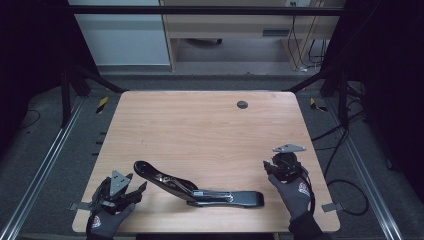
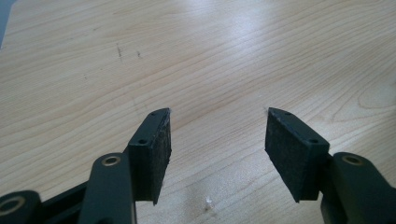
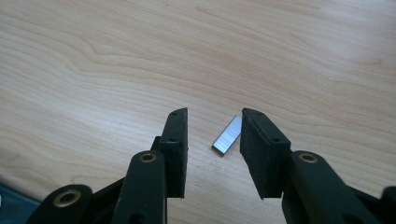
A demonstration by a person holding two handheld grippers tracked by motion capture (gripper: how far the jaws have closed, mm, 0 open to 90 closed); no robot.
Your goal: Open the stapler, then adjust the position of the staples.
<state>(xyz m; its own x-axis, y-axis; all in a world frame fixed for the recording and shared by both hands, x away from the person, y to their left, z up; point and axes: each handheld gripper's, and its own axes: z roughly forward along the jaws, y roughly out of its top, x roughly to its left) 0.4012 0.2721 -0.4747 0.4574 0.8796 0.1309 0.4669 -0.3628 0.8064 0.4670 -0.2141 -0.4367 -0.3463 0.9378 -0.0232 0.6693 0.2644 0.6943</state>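
The right claw (image 3: 214,135) was spread over a staple strip (image 3: 227,135) lying on the desk (image 1: 200,125), apparently to load the opened stapler (image 1: 200,187) at nine o'clock; the left claw (image 2: 217,140) stood spread, empty.

Opened stapler (image 1: 200,187) on the table (image 1: 200,125) near its front edge, between both claws.

Left tool (image 1: 134,189) and right tool (image 1: 270,167) in gloved hands, jaws apart, both empty.
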